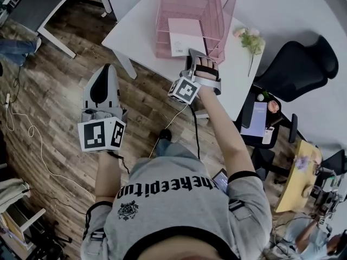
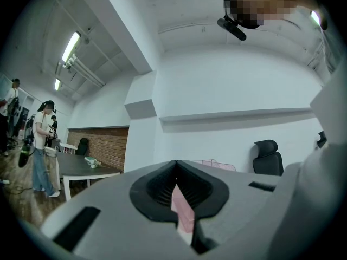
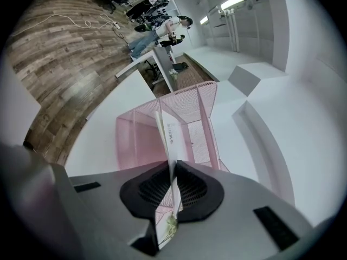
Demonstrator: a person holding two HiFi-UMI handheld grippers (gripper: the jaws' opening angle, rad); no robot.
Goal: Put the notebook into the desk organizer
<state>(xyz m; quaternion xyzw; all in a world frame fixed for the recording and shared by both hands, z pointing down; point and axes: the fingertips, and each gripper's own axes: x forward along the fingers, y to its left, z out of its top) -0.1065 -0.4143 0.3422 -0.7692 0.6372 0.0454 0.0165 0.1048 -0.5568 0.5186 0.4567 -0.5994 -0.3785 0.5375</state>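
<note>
- Hanging at centre left of the head view, over the wooden floor (image 1: 54, 91), the left gripper (image 1: 105, 69) is short of the table edge, and its marker cube (image 1: 101, 134) sits below it in the frame.
- In the left gripper view the left gripper (image 2: 175, 164) is clenched, its jaw tips meeting with nothing caught between them. A sliver of pink shows through the slot lower down.
- At centre of the head view, the right gripper (image 1: 199, 56) reaches over the near edge of the white table (image 1: 135, 26), with a hand (image 1: 206, 69) on top of it.
- In the right gripper view the right gripper (image 3: 171, 167) pinches the near edge of the notebook (image 3: 167, 129), which shows edge-on as a thin white sheet running up from between the jaws.
- The notebook (image 1: 184, 37) lies just above that gripper in the head view. Its far part is in between the mesh walls of the pink desk organizer (image 1: 219, 15), at the organizer's open front.
- The desk organizer (image 3: 190, 104) stands on the table (image 3: 108, 123), at top centre of the head view.
- Right of the organizer a sprig of flowers (image 1: 250, 39) lies on the tabletop.
- Farther right, past the table's edge, stands a black office chair (image 1: 298, 69).
</note>
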